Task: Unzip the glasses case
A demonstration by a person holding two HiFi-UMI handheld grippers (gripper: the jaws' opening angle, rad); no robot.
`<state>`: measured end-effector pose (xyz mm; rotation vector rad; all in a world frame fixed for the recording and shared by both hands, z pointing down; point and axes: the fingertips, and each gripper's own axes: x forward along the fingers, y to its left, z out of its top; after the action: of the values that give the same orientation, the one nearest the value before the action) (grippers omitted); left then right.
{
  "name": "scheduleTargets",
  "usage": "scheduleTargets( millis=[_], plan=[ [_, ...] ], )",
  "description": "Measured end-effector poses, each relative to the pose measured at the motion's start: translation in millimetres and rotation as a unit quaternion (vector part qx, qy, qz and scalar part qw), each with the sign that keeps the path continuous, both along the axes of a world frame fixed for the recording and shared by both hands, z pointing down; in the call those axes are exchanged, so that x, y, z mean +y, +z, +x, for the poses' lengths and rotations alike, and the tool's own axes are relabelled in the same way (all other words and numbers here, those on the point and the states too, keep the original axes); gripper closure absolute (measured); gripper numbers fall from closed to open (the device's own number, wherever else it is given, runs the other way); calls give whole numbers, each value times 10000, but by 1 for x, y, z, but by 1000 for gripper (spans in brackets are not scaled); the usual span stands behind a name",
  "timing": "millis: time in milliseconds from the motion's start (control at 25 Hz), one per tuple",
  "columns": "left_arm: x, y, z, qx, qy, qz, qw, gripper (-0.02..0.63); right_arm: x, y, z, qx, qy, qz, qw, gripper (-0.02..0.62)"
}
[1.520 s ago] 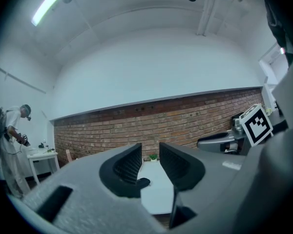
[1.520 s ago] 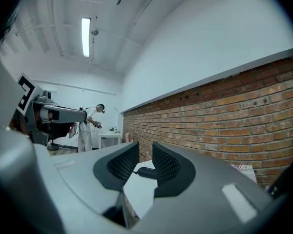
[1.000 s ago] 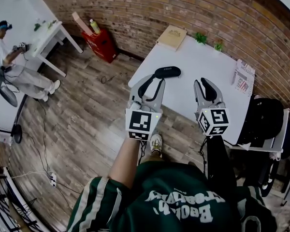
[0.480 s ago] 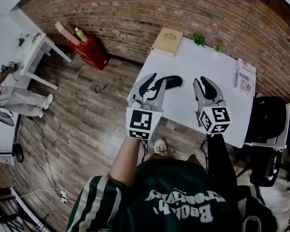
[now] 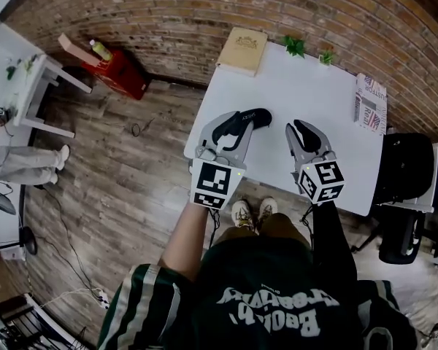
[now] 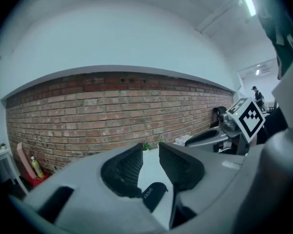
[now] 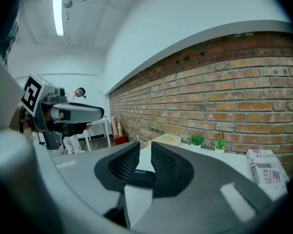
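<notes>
So, the white table (image 5: 328, 100) is mostly bare where we're working. Our left gripper (image 5: 235, 121) hangs over its left half, jaws apart with nothing clamped in them. Our right gripper (image 5: 301, 128) sits over the middle near the front edge. Its jaws are narrowing right now, and nothing's between them either. The black glasses case (image 5: 260, 114) lies flat a bit in from the left edge, just past the left gripper's tips, and looks fully shut. We reckon nothing's done yet: steadying the case, finding the zip pull and running it round are all left.
</notes>
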<state>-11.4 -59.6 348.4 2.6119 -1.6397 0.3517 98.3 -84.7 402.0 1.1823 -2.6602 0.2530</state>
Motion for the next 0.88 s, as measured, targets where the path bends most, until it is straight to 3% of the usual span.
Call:
scheduleTargets(
  millis=[120,480,880],
  plan=[
    [-6,18,3,-84,73,-254,9996,497,0,22,-4,184,-154,-274,9993,511],
    [-35,81,11,-502,113,-879,9948,486,-27,97,-9,225,-374,-1107,9929,436],
    [-63,145,7,-586,-172,-1660,9842,459,-51,181,-17,949,-1049,-1778,9738,431]
  ],
)
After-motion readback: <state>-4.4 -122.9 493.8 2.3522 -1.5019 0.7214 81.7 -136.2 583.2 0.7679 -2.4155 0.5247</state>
